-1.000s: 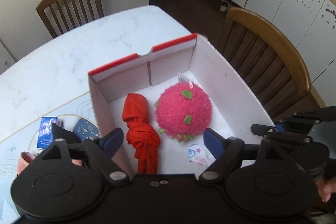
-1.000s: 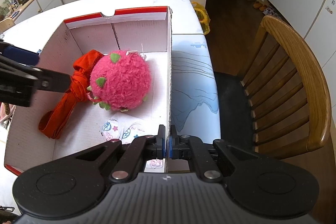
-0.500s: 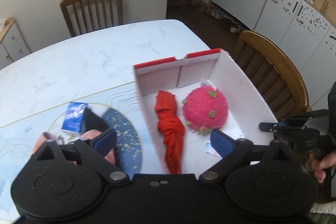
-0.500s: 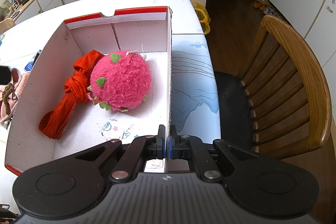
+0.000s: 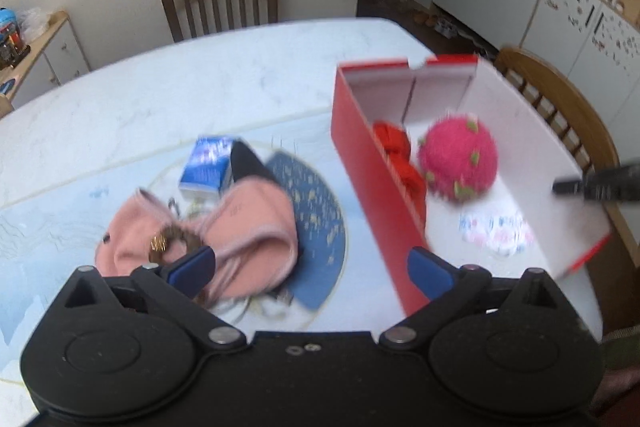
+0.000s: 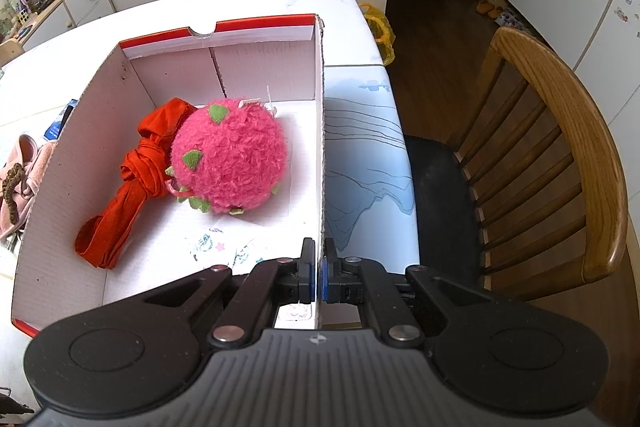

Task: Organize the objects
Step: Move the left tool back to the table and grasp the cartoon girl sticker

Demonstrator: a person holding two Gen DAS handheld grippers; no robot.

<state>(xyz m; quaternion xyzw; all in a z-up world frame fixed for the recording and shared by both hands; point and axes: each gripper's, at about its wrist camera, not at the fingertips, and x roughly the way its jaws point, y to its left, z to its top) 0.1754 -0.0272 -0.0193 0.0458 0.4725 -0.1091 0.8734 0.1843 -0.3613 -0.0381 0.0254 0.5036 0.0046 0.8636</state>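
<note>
Left tool: my left gripper (image 5: 308,269) has swung away from the red-and-white cardboard box (image 5: 370,179) and now hangs over the loose pile on the white marble table (image 5: 160,95); its blue pads are opening, spread wide, with nothing between them.
Right tool: my right gripper (image 6: 319,273) has not budged; its jaws are pinched on the box's right wall, holding the box steady.
Already packed: the fuzzy pink ball with green tufts (image 6: 232,157) and the knotted red cloth (image 6: 132,183) lie side by side on the box floor, touching.
Left to pack: the pink suede shoe with a braided cord (image 5: 224,227) lies just ahead of the left pads, beside a small blue-and-white carton (image 5: 208,167), outside the box.
Meaning: I judge the last drop is finished and the shoe is my next pick.
Risk: the left view is blurred, so I cannot tell the shoe's exact lie.
</note>
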